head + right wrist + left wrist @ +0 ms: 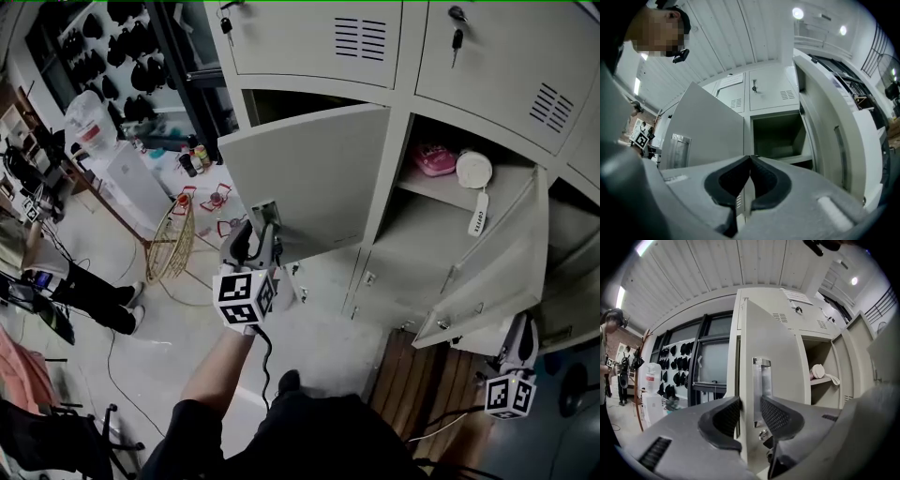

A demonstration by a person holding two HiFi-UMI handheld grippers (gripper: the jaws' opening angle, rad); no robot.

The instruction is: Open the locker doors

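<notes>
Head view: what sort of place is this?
Probably a workshop or lab storeroom: a bank of grey metal lockers, a water dispenser, and rows of hanging black gear.

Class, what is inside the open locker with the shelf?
On the shelf lie a pink thing and a round white thing with a hanging tag. The door hides part of the space below.

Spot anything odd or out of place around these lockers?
Nothing looks damaged or spilled. The only oddity: in the open locker on the right, a white round item sits at the shelf edge, its tag dangling over the front. The left gripper grips the left door's edge.
</notes>
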